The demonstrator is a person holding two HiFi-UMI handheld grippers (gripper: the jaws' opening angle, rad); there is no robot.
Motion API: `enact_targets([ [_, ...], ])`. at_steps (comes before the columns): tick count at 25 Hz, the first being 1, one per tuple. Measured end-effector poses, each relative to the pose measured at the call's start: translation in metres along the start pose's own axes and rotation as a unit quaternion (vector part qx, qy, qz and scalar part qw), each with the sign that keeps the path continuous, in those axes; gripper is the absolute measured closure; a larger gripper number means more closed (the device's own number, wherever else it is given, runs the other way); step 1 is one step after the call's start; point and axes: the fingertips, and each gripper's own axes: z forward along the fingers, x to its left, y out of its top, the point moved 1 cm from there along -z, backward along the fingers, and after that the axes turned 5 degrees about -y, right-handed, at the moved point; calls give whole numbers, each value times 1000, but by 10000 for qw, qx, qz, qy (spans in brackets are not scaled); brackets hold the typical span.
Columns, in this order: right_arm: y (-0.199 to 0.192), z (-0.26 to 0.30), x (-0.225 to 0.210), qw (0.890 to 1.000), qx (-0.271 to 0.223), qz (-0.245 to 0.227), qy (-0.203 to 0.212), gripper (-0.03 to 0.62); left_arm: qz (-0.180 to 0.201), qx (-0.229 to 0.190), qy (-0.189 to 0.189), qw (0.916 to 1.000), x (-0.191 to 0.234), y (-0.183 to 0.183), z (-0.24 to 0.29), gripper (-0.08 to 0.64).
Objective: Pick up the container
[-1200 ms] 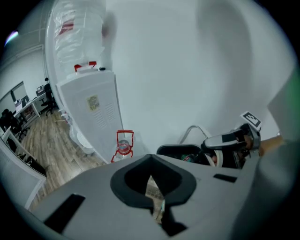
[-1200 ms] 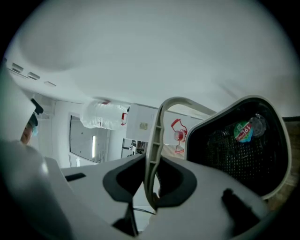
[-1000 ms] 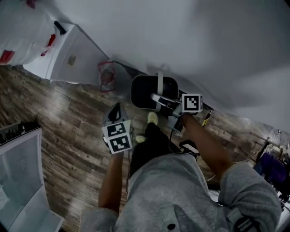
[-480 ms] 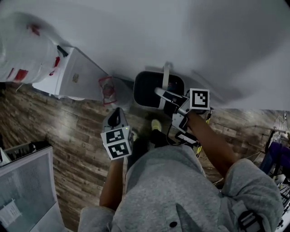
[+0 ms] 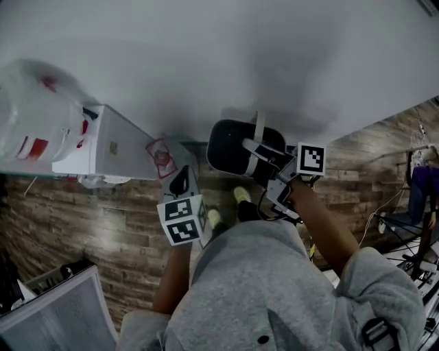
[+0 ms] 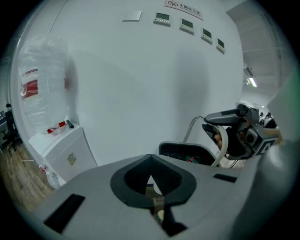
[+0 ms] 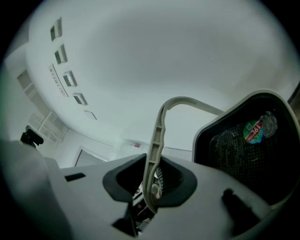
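Container [image 5: 226,147] hangs higher against the wall than a second ago. Right gripper [image 5: 252,152] clamps its handle [image 7: 154,140]. Left gripper [image 5: 180,183] closed, empty. Container contents dim, unreadable.

The right gripper [image 7: 151,190] hides the lower half of the container [image 7: 243,154], and the wall sign [image 6: 183,4] print is too small to read.
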Motion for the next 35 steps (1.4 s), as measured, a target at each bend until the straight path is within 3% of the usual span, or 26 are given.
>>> enact_targets([
  [10,-67,-30,5,9975,-660,238,-103,520,402,-130,-599,9973,4,-25,-36,546],
  [21,-73,-29,6,9954,-928,222,-23,520,613,-116,-778,9950,-2,-16,-32,546],
  [35,-77,-25,14,9971,-722,230,53,520,583,-156,-794,9950,-13,-11,-33,546],
])
